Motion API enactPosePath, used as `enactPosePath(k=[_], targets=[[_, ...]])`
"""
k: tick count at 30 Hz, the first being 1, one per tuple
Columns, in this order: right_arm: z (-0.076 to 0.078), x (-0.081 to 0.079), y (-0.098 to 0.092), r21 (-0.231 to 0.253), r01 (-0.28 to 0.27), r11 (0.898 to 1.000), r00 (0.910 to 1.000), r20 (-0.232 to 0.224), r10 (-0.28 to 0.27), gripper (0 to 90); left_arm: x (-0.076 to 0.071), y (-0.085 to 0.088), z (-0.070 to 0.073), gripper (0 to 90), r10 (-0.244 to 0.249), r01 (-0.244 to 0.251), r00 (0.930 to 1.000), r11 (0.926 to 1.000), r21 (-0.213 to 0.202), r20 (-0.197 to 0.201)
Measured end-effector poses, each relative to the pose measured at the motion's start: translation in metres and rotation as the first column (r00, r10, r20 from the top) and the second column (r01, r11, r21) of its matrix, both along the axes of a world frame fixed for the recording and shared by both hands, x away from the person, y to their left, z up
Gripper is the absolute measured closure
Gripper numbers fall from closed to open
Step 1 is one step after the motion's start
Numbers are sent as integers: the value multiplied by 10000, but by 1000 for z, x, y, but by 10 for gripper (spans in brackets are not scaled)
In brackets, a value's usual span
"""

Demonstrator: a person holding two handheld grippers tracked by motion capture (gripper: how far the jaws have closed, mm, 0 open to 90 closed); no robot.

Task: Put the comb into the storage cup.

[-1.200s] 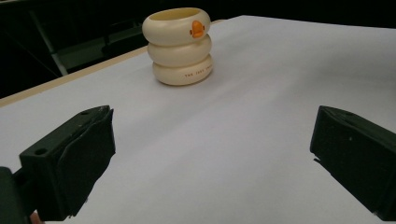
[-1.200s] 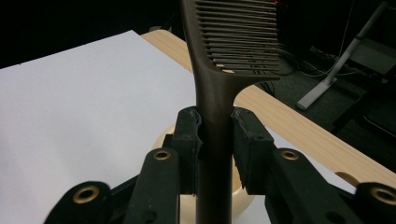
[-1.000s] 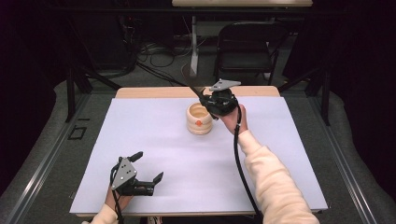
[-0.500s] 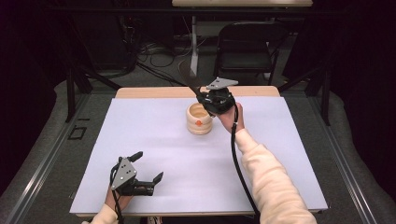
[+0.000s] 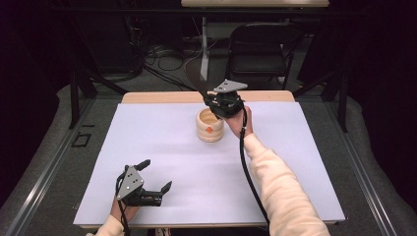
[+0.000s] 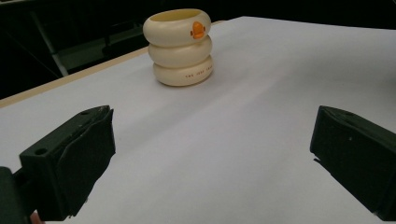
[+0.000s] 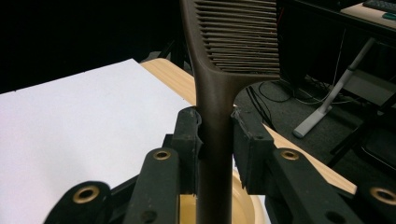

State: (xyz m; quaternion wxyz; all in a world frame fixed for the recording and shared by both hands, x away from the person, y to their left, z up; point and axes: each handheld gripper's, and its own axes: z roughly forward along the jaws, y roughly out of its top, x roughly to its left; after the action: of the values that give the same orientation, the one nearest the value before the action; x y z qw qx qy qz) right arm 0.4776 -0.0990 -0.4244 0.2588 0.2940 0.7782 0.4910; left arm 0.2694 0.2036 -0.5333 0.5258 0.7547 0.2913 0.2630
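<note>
1. The right gripper (image 5: pixel 216 104) is up at the far side of the table (image 5: pixel 162 98), hovering directly over the cream holder (image 5: pixel 210 126), and it has a dark brown comb (image 5: pixel 195 78) clamped between its jaws.
2. In the right gripper view, both black pads press flat against the comb's (image 7: pixel 215 116) handle; the toothed end rises above the jaws, and the lower end of the handle runs down toward the holder's (image 7: pixel 243 205) yellowish opening below.
4. From the high view, the comb slants up and away to the left from the gripper, its toothed end out past the table's far wooden edge.
5. Whether the handle's tip is already inside the holder's mouth cannot be told from these views.
6. The holder is a stack of three rounded rings with an orange duck face on the top ring (image 6: pixel 198 30); it stands upright on the white sheet (image 5: pixel 162 162), near the far middle of the table.
7. Over on the near left corner, the left gripper (image 5: pixel 153 181) sits low over the sheet with its jaws spread wide and nothing between them.
8. The left gripper view looks across bare white sheet (image 6: pixel 233 140) straight at the holder (image 6: pixel 181 46), which stands well apart from those jaws.
9. A black cable (image 5: pixel 248 172) trails from the right gripper back along the person's cream sleeve (image 5: pixel 282 191).
</note>
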Motion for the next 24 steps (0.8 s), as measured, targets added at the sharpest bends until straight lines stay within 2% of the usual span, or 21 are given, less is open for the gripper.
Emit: enactPosePath(k=[16,24], targets=[[-8,10,5,409,240,9989,9987,448,-258,722,0,0,0,0,21,-21,10000,10000,-8,-20],[-16,16,9,494,272,9984,9989,361,-290,722,0,0,0,0,30,-30,10000,10000,-10,-27]])
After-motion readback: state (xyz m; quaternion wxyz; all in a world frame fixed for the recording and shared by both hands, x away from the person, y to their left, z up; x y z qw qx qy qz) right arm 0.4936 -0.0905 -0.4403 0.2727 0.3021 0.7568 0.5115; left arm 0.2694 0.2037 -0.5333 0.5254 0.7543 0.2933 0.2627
